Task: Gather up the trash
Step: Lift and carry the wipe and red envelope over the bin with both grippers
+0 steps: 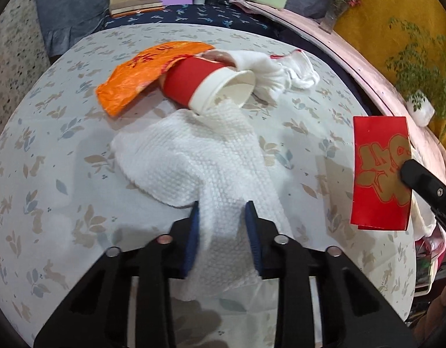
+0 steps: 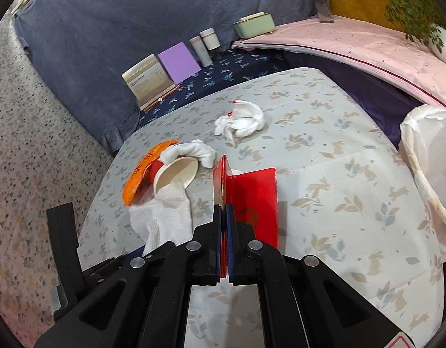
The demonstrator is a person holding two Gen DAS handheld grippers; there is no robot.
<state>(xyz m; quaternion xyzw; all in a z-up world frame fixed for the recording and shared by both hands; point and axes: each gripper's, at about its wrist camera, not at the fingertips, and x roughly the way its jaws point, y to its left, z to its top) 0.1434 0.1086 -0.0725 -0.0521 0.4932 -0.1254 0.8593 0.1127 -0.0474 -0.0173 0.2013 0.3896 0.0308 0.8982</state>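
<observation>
The table (image 1: pixel 63 133), under a pale leaf-and-rabbit cloth, carries all the loose trash, and a bin with a white bag (image 2: pixel 426 156) stands off its right edge in the right wrist view. That bin is the likely goal, and it lies to the right of and a little beyond the right gripper (image 2: pixel 223 211).

The towel (image 1: pixel 194 159), a white waffle-textured paper sheet, is the largest piece. It runs from the mouth of the cup (image 1: pixel 211 84) at the far end toward the near edge, its long axis roughly in line with the left gripper (image 1: pixel 223 211). Its near end lies directly between that gripper's blue pads, which stand apart on either side of it. Whether they touch it yet I cannot tell. A simple squeeze should be enough to take it, though the far end, at the cup's mouth, may drag the cup along.

The envelope (image 2: pixel 252 200), red and folded, is clamped edge-on between the closed fingers of the right gripper, held up off the table. Its gold printed character shows in the left wrist view, but I cannot read it.

The wrapper (image 1: pixel 141 72), orange with red characters too distorted to read, lies left of and partly under the red-sleeved cup, which lies on its side. A crumpled tissue (image 2: pixel 243 121) sits farther back, well apart from both grippers.
</observation>
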